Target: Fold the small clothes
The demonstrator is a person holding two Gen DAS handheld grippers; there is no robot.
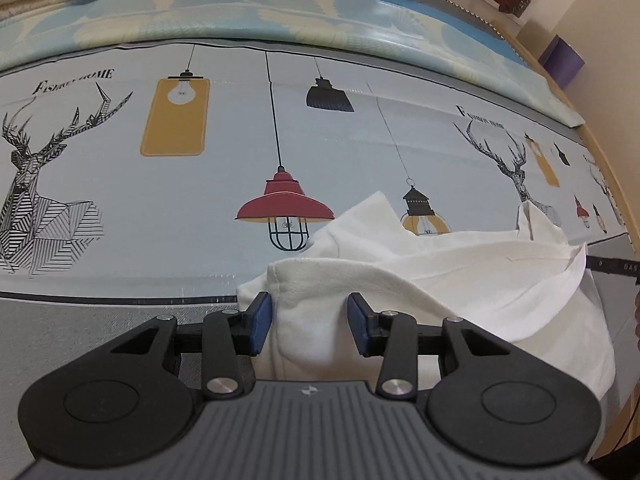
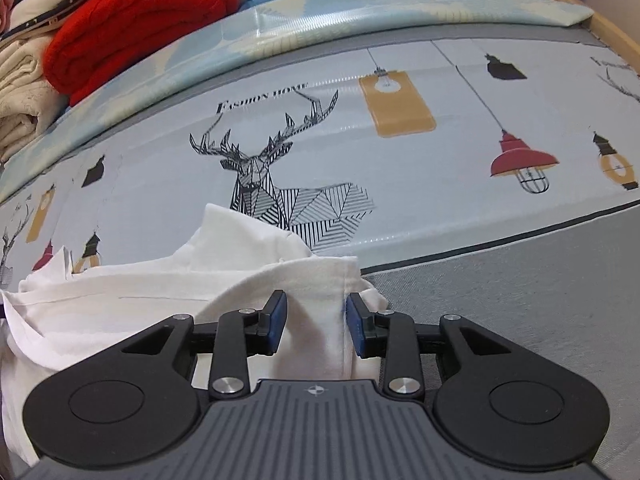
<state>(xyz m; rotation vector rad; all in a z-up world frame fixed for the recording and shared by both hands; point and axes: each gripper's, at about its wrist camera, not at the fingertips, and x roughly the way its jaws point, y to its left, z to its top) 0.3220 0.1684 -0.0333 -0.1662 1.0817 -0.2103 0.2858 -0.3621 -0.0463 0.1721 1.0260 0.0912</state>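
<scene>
A small white garment (image 1: 460, 280) lies crumpled on a bed cover printed with deer and lamps. In the left wrist view my left gripper (image 1: 310, 322) is open, its blue pads either side of the garment's left corner fold, not pressing it. In the right wrist view the same white garment (image 2: 140, 304) spreads to the left. My right gripper (image 2: 316, 322) is open, its pads straddling the garment's right corner fold. Part of the cloth hangs below both grippers, hidden by their bodies.
The printed bed cover (image 1: 200, 200) stretches ahead, with a grey band (image 2: 520, 300) near me. A folded blue patterned quilt (image 2: 360, 8) lies behind it. A red blanket (image 2: 140, 20) and cream bedding (image 2: 20, 92) are stacked at the back. A wooden bed edge (image 2: 616, 40) runs on the right.
</scene>
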